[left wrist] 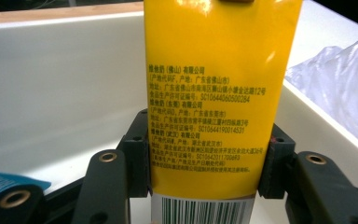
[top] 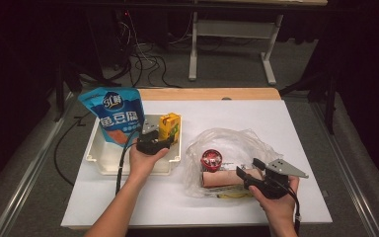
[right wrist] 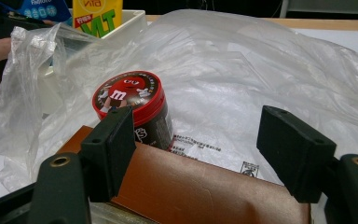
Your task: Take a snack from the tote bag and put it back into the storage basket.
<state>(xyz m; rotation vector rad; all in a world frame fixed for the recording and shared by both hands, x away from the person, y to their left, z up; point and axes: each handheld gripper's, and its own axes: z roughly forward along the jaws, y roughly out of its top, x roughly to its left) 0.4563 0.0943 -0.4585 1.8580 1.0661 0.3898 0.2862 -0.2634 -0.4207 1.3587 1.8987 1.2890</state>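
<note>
Yellow, one cardboard drink carton is pinched by the left gripper over one white plastic tray. The right gripper has its fingers spread near one red-lidded candy tub and one brown tube.

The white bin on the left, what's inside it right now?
Inside the white bin stand a blue snack pouch and a yellow drink carton, which the left claw grips by its sides. The pouch and hand hide part of the bin floor.

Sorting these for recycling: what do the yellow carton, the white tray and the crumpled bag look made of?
Yellow carton: glossy coated paperboard, probably; flat printed panel with sheen. White tray: smooth moulded plastic, apparently; rounded rim. Bag: thin translucent plastic film, wrinkled.
</note>
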